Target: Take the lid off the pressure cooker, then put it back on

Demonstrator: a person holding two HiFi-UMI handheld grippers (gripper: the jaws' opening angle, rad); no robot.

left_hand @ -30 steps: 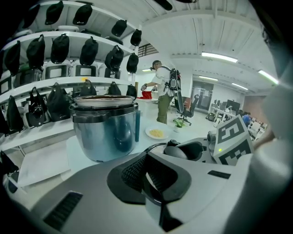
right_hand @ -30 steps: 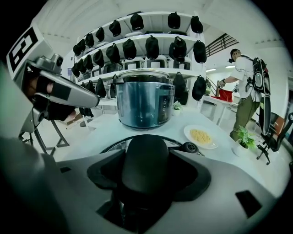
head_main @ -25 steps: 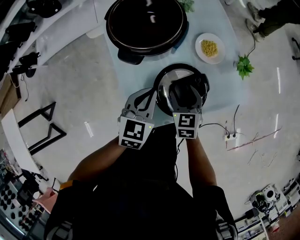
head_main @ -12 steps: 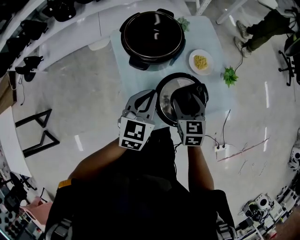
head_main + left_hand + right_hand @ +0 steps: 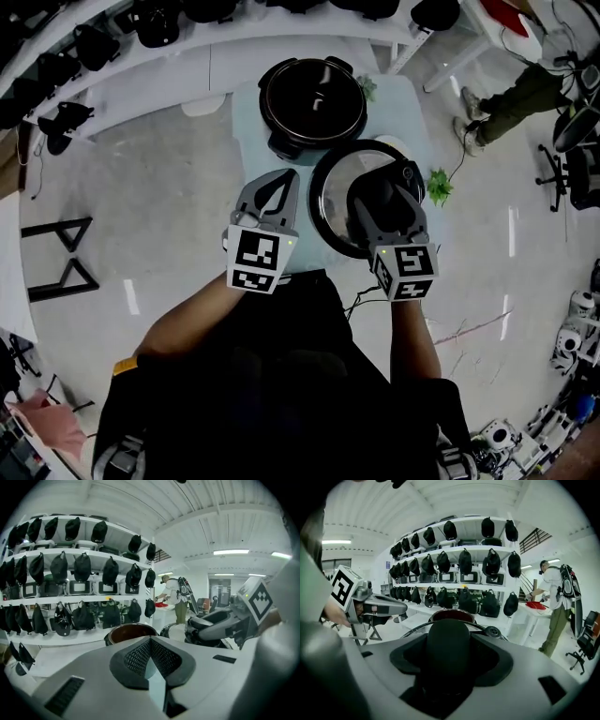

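Observation:
The open pressure cooker pot [image 5: 310, 97], black and round, stands on a pale blue table [image 5: 246, 122]; it also shows ahead in both gripper views [image 5: 129, 632] [image 5: 452, 615]. My right gripper [image 5: 379, 190] is shut on the black handle [image 5: 449, 654] of the round metal lid [image 5: 336, 195]. It holds the lid in the air, nearer me and to the right of the pot. My left gripper [image 5: 282, 178] hangs just left of the lid with its jaws shut on nothing [image 5: 150, 641].
A white plate edge [image 5: 391, 143] peeks past the lid and a small green plant [image 5: 438, 181] sits right of it. White shelves with black caps [image 5: 150, 28] run behind the table. A person [image 5: 511, 89] stands at the upper right near an office chair [image 5: 572, 150].
The lid has come up off the table's near edge in my right gripper and now looks larger. The left gripper rose alongside it. The pot stayed put.

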